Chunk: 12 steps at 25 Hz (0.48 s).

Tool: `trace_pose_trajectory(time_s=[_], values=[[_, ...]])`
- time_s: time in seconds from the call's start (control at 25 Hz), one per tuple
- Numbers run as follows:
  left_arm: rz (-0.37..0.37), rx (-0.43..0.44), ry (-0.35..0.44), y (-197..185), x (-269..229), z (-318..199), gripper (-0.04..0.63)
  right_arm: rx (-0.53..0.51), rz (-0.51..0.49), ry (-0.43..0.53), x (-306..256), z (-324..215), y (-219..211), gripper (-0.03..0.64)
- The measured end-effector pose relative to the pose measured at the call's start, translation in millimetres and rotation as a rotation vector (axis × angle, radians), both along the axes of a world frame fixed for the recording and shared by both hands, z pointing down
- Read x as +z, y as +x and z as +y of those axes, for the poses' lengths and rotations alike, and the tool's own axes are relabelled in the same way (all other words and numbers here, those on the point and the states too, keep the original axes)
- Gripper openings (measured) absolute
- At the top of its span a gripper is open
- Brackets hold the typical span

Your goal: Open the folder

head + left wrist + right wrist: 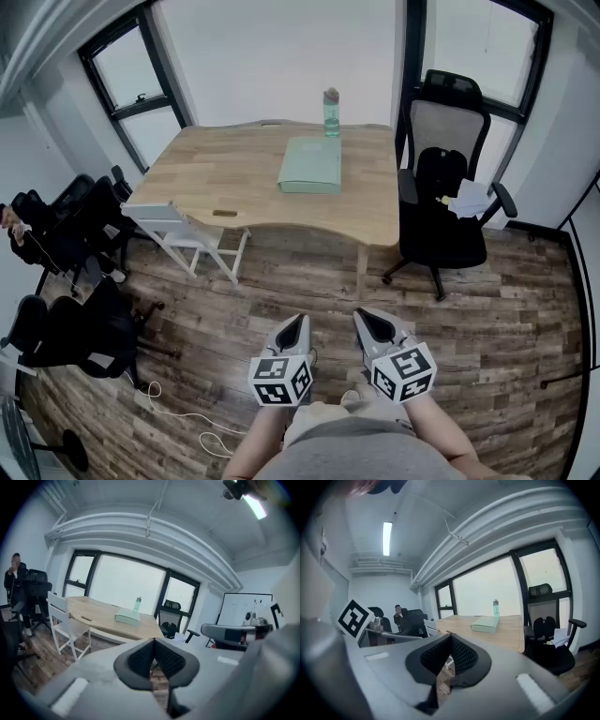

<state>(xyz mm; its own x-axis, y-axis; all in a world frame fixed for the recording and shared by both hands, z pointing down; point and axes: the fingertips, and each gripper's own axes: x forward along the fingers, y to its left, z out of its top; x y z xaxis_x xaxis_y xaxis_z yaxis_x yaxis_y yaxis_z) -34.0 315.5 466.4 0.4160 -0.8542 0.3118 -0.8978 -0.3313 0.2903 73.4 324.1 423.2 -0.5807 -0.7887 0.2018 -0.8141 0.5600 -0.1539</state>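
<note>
- A wooden table (234, 178) stands under the windows.
- A black office chair (441, 216) is at its right end, and a white chair (183, 230) at its near left edge.
- The pale green folder (310, 165) lies flat and closed on the table's far right part.
- The left gripper (299, 320) and right gripper (361, 315) are held side by side over the floor, well apart from the folder. Each has its jaws pressed together on nothing.
- A green bottle (331, 112) stands upright just behind the folder.

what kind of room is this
Most likely an office or meeting room: a large wooden table holding a green folder, a black office chair beside it, and big windows.
</note>
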Motion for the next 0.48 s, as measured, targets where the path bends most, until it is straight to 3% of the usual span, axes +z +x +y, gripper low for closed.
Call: trace_pose_trajectory(time_s=[0.48], values=[[0.000, 0.007, 0.011, -3.5, -6.9, 7.8, 0.005, -0.011, 0.008, 0.002, -0.9, 9.2, -8.3, -0.003]])
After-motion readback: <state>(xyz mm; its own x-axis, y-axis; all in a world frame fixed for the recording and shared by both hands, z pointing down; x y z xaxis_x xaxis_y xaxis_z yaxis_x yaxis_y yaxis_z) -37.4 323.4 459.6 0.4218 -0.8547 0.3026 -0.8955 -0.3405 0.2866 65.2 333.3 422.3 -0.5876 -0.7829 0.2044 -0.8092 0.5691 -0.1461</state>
